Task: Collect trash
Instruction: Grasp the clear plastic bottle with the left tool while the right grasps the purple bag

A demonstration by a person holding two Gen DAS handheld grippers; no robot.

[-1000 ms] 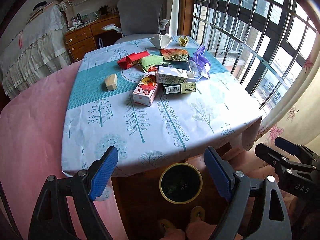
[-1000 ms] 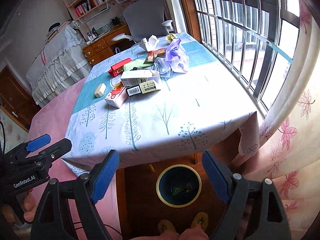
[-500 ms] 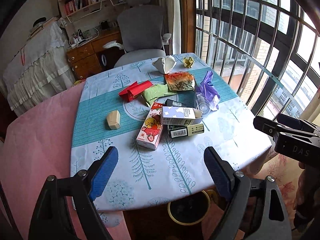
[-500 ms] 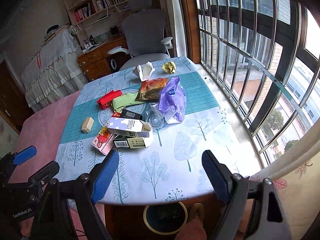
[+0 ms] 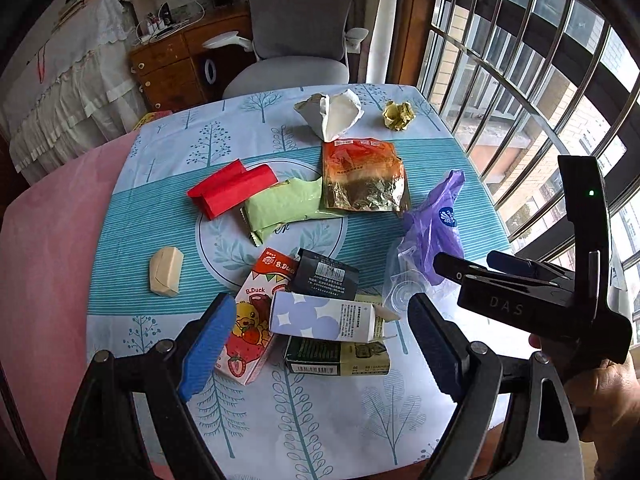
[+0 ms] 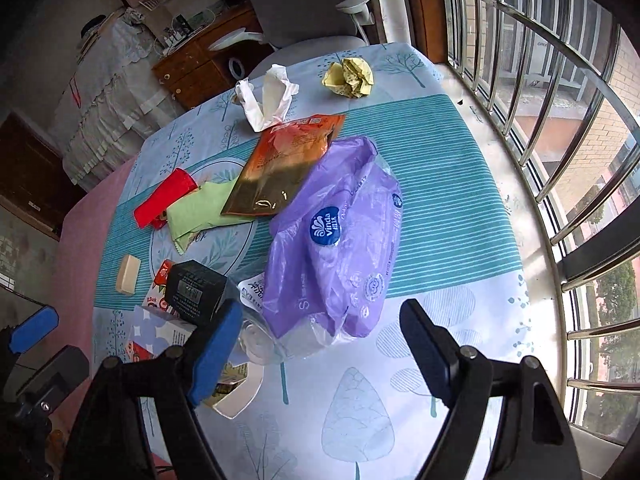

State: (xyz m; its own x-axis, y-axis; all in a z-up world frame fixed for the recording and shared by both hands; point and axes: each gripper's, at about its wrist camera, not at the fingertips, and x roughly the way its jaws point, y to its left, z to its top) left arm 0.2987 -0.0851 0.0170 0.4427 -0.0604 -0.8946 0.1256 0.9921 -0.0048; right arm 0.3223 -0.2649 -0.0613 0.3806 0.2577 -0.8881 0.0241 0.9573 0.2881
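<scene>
Left wrist view shows you have not lifted a single piece yet — every bit of trash lies on the surface (image 5: pixel 132 208), and no bin shows in either view, so all of the collecting is ahead of you.

Your left hand-held gripper (image 5: pixel 320 344) hangs with its jaws spread wide and nothing between the pads. Off beyond its left finger sits the beige block (image 5: pixel 166 272), with the red packet (image 5: pixel 230 190) farther out. Right between the fingers lie the strawberry carton (image 5: pixel 252 332), the blue-and-white carton (image 5: pixel 324 316) stacked over the dark green box (image 5: pixel 336 356), and the black box (image 5: pixel 326 276) just past them. Farther ahead are the green wrapper (image 5: pixel 280 206), the foil snack bag (image 5: pixel 362 178), the white tissue (image 5: pixel 332 114) and the crumpled yellow paper (image 5: pixel 398 115).

Your right hand-held gripper (image 6: pixel 318 354) is over the purple plastic bag (image 6: pixel 340 240), whose near edge and clear plastic trailing end lie between the fingers. Its jaws are closing, but the pads are not pressing on anything yet. The bag looks like your first pick on that side — it is soft and crumpled and will likely fold as you close.

Judged from this, you are at the very start: about ten pieces left, none gathered.
</scene>
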